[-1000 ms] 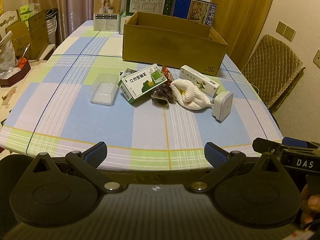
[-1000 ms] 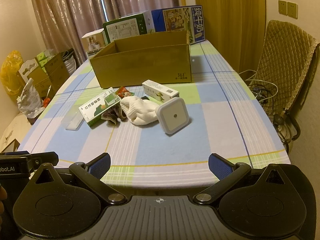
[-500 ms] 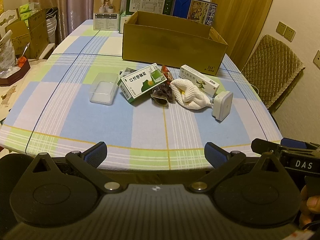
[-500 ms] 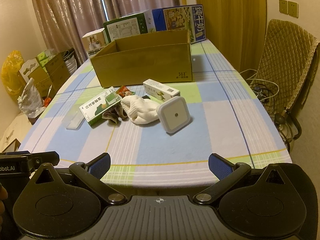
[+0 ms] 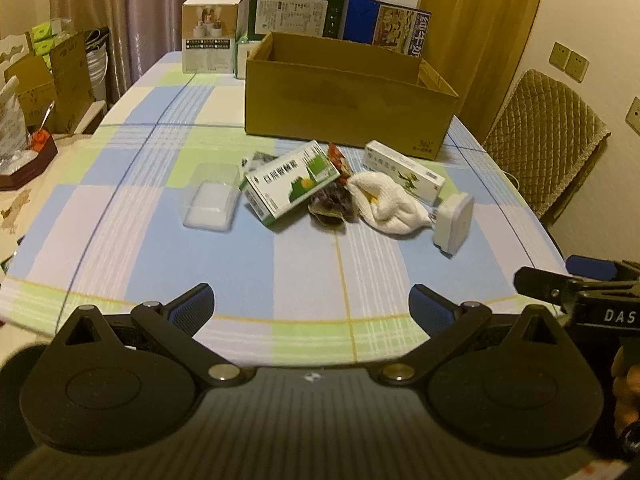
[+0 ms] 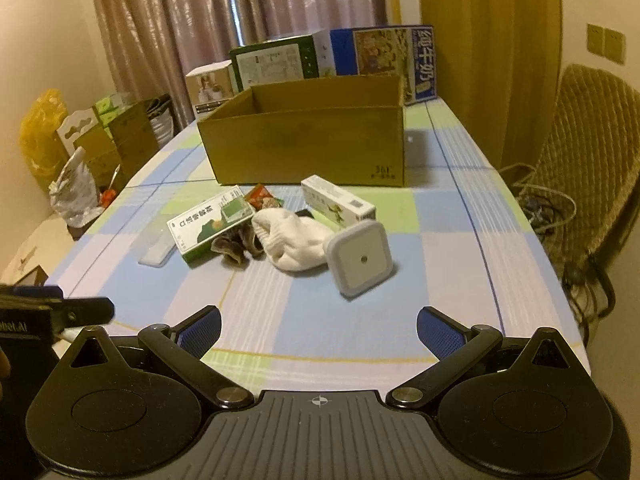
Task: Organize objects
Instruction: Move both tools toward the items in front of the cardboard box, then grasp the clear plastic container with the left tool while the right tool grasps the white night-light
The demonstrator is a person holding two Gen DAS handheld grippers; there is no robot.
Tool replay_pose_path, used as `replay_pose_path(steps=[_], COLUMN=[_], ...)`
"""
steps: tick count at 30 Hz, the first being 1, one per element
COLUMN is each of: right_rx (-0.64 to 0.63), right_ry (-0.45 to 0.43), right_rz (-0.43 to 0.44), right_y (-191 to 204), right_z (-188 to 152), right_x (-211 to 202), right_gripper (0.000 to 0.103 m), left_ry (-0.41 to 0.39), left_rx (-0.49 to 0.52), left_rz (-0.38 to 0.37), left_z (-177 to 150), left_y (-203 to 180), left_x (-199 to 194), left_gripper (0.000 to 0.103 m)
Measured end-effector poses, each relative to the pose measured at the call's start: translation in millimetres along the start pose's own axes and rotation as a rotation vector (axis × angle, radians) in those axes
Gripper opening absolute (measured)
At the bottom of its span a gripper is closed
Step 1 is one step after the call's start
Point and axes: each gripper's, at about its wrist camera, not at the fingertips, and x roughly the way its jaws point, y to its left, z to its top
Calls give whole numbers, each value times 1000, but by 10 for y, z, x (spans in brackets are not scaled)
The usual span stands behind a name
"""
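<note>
A heap of small things lies mid-table: a green and white box point(image 5: 289, 182) point(image 6: 210, 227), a white sock point(image 5: 387, 202) point(image 6: 294, 242), a dark scrunchie point(image 5: 331, 207) point(image 6: 237, 245), a long white box point(image 5: 404, 171) point(image 6: 338, 201), a white square night light point(image 5: 454, 221) point(image 6: 360, 258), a red snack packet point(image 5: 338, 158) point(image 6: 262, 197) and a clear plastic case point(image 5: 210, 200) point(image 6: 157, 250). Behind them stands an open cardboard box point(image 5: 344, 96) point(image 6: 308, 136). My left gripper point(image 5: 311, 307) and right gripper point(image 6: 319, 327) hover open over the near edge, holding nothing.
Product boxes point(image 5: 296, 14) point(image 6: 384, 56) line the table's far end. A padded chair point(image 5: 548, 136) point(image 6: 592, 152) stands to the right, with cables on the floor by it. Cartons and bags point(image 6: 100, 140) crowd the left side. The checked tablecloth point(image 5: 160, 220) covers the table.
Both grippers have edged forward over the table's near edge, so the heap looks slightly closer. Nothing on the table has moved.
</note>
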Motion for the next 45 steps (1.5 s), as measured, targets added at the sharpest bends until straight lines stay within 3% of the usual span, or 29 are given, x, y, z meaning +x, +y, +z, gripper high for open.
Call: replay_pose_path(steps=[8,19,25,29,34,35,36,45], right_rx=[-110,-274,-326,-325,-335,-328,-321,-152], right_ry=[36,126,181,178,143,136,129,103], right_rz=[19,67,117,143,142,140,130,52], right_y=[-146,-361,-499,-545,-518,-519,-520,-506], right_z=[192,401,406,351,349,358,369,500], right_x=[334,1094,1494,1570,1580,1581,1577,1560], right_gripper=[101,101,82,76,75,68,63,63], left_ry=[-11,37,60,75,86,85,76,81], left_rx=[26,119,130,132,156,161,164,202], left_rz=[-10,25,38,30,22,22,22,46], left_z=[242,416,496,531,558,567,576,686], left_y=[184,318,414,482,550,566,587,814], left_x=[220,753,978,1093,1192,1203,1209,1433], left_gripper=[102,102,102,102,102,101,99,81])
